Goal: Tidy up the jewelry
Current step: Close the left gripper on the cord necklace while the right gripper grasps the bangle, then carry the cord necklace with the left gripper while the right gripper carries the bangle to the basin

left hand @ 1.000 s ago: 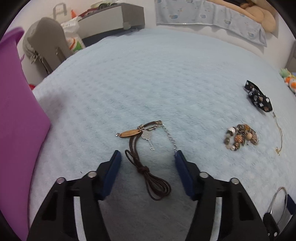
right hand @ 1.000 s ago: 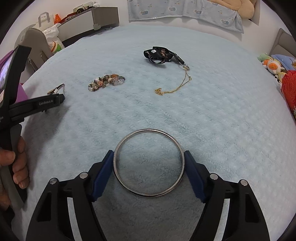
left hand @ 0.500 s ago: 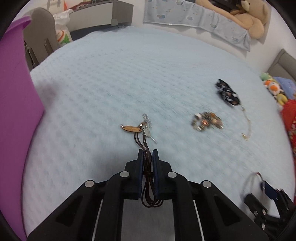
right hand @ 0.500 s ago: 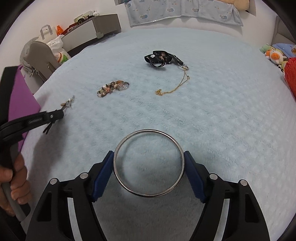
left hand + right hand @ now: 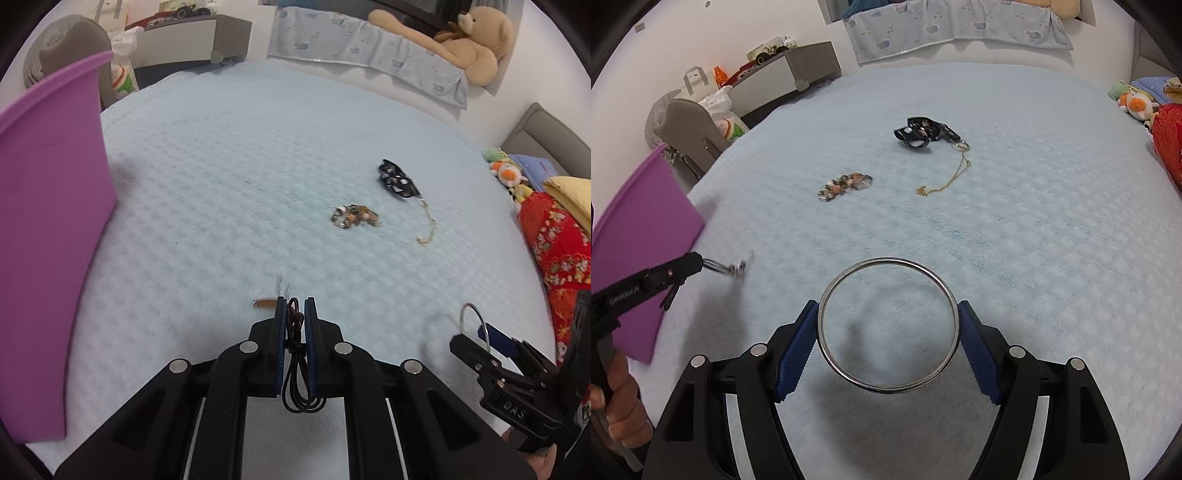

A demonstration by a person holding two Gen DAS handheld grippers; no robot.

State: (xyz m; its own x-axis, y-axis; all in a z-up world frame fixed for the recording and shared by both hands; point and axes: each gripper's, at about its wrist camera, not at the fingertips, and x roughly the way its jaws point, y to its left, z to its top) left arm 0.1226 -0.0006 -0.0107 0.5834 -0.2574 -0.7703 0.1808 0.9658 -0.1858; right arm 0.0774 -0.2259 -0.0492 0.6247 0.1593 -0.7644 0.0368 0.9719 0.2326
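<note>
My left gripper (image 5: pixel 294 306) is shut on a dark brown cord necklace (image 5: pixel 294 321), lifted off the pale blue bedspread (image 5: pixel 240 166); its wooden tag (image 5: pixel 265 303) and small chain dangle blurred at the tips. From the right wrist view the left gripper (image 5: pixel 698 263) hangs by the purple box with the necklace (image 5: pixel 737 268) trailing. My right gripper (image 5: pixel 888 325) is shut on a silver bangle (image 5: pixel 888 326), pads pressed on both sides. A beaded bracelet (image 5: pixel 354 216), a black patterned band (image 5: pixel 398 181) and a thin gold chain (image 5: pixel 428 225) lie further out on the bed.
A purple box (image 5: pixel 44 229) stands at the left edge of the bed. A teddy bear (image 5: pixel 469 48) and a blue blanket sit beyond the far edge, small plush toys (image 5: pixel 506 173) and a red patterned cloth (image 5: pixel 557 251) at the right. A hand (image 5: pixel 622 402) holds the left gripper's handle.
My left gripper closed on the brown cord necklace and lifted it off the bed, toward the purple box. My right gripper rose slightly with the bangle still held.
</note>
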